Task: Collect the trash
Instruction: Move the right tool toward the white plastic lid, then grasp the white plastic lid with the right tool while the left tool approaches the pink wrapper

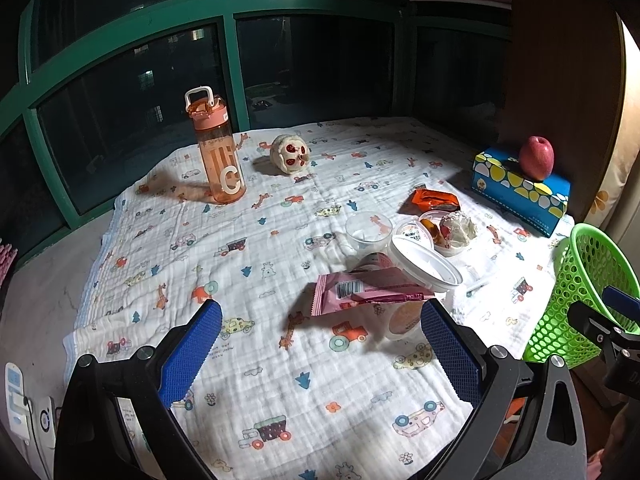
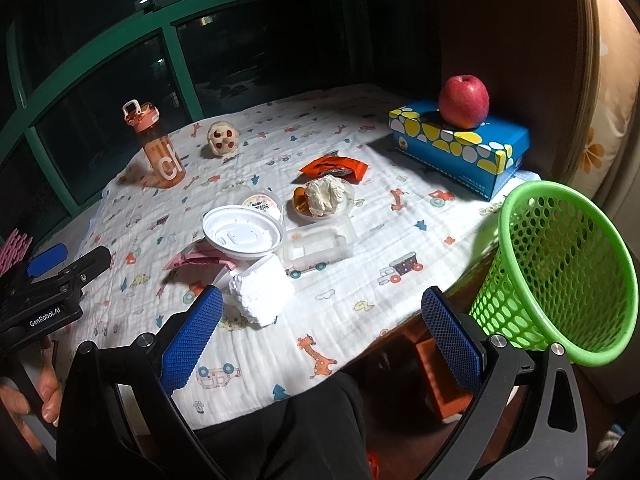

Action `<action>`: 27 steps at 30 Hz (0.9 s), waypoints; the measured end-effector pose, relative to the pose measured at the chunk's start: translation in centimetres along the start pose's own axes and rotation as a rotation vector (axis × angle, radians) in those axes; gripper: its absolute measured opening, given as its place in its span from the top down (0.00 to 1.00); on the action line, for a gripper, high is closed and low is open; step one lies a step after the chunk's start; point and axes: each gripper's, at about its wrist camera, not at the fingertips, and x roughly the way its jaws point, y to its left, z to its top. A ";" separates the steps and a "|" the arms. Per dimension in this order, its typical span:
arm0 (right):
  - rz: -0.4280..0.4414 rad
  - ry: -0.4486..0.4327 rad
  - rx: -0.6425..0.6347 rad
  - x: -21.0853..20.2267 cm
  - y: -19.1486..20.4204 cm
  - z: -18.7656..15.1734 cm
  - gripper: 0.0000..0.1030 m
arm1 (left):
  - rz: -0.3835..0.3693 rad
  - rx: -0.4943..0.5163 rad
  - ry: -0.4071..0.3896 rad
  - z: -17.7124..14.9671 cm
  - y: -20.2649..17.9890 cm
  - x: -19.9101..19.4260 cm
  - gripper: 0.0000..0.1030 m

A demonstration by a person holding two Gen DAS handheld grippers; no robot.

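Observation:
Trash lies in a heap on the patterned cloth: a pink wrapper (image 1: pixel 360 290), a white lidded cup (image 2: pixel 242 237), a clear cup (image 1: pixel 366 232), an orange wrapper (image 2: pixel 334 168), a dish with crumpled tissue (image 2: pixel 324 198), a clear plastic tray (image 2: pixel 318 245) and a white foam block (image 2: pixel 262 294). A green mesh basket (image 2: pixel 560 272) stands at the table's right edge. My left gripper (image 1: pixel 320 336) is open and empty, just short of the pink wrapper. My right gripper (image 2: pixel 322 320) is open and empty, near the foam block, with the basket to its right.
An orange water bottle (image 1: pixel 218 156) and a small plush toy (image 1: pixel 289 154) stand at the back left. A blue tissue box (image 2: pixel 460 144) with a red apple (image 2: pixel 464 101) on it sits at the back right. Dark windows lie behind. The person's lap is below the table edge.

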 end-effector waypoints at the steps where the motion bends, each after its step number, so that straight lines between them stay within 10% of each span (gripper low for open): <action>1: 0.002 0.000 -0.003 0.1 0.1 0.1 0.05 | 0.001 -0.002 0.000 0.1 0.2 0.1 0.07; 27: 0.287 0.188 -0.085 11.4 4.3 4.3 0.05 | 0.023 -0.071 0.051 2.1 6.1 4.9 0.07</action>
